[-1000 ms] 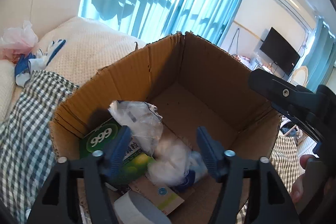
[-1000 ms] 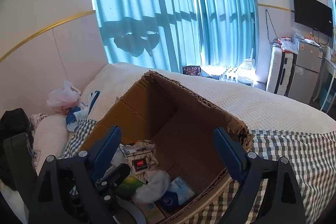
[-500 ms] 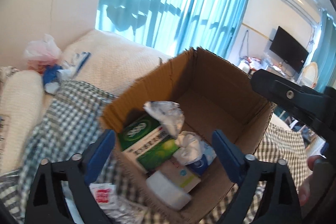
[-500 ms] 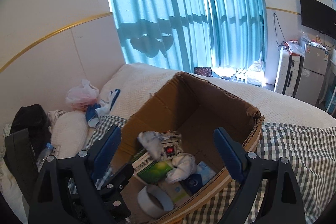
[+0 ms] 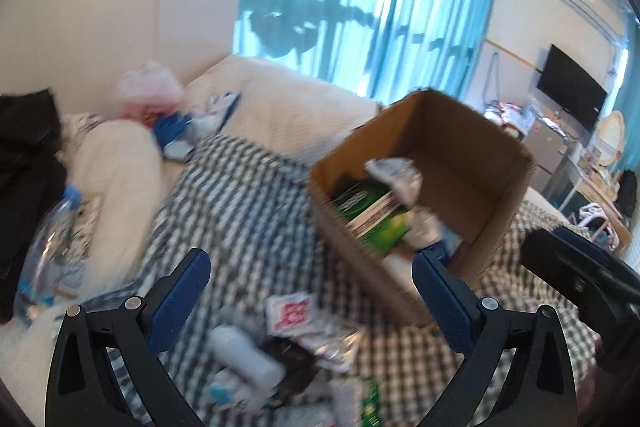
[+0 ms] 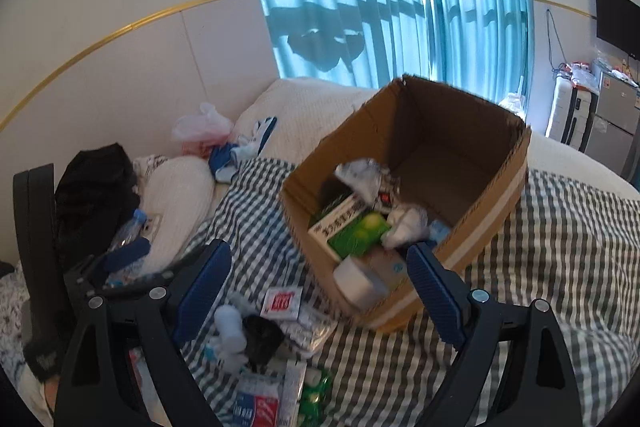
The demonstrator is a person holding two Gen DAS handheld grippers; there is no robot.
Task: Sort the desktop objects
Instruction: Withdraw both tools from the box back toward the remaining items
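An open cardboard box point(image 6: 484, 211) stands on the checked cloth point(image 6: 560, 247). It holds a green carton point(image 6: 352, 231), crumpled wrappers, a white wad and a tape roll point(image 6: 358, 283). In front of it lies a loose pile: a red-and-white sachet point(image 6: 282, 303), a small white bottle point(image 6: 230, 325), a black item point(image 6: 262, 341) and foil packs. My left gripper point(image 5: 310, 263) hovers before the box point(image 5: 472, 163) and above the pile, its jaws opening, nothing between them. My right gripper point(image 6: 318, 253) hangs open and holds nothing, just short of the box's near corner.
A plastic water bottle point(image 5: 48, 247), a white pillow point(image 6: 176, 195), black clothing point(image 6: 96, 183) and a pink bag point(image 6: 202, 127) lie to the left. Blue curtains hang behind the bed. Furniture and a TV point(image 5: 572, 95) stand at the far right.
Both grippers have drawn back from over the box, which now sits farther off and to the right. The left jaws have widened, and the loose pile has come into view.
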